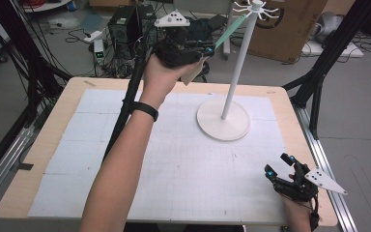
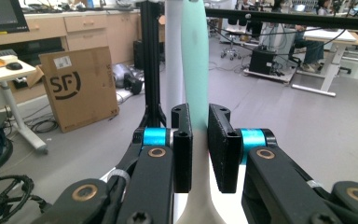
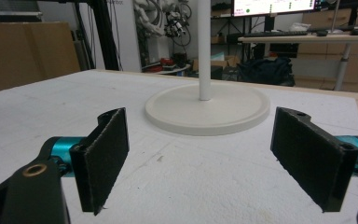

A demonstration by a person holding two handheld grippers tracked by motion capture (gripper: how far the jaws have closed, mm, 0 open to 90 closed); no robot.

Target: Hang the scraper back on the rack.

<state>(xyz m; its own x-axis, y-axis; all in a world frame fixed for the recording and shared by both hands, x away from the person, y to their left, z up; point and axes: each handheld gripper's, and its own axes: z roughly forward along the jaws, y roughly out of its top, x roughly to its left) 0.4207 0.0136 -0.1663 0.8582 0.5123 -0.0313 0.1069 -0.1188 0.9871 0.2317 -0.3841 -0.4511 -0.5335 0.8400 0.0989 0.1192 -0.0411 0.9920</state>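
A mint-green strip [image 2: 195,65] is clamped in the left gripper [image 1: 207,50], raised far beside the white stand [image 1: 223,121]. The right gripper [image 1: 281,166] is held wide open and empty, near right.

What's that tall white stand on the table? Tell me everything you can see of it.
The white stand has a thin upright pole rising from a round, flat, rimmed base that sits on the white table cover, toward the far right. It looks like painted metal or plastic. At the top, short curved hooks spread outward. A pale green strip slants up toward those hooks, its lower end clamped in the left gripper. The right gripper rests apart, open.
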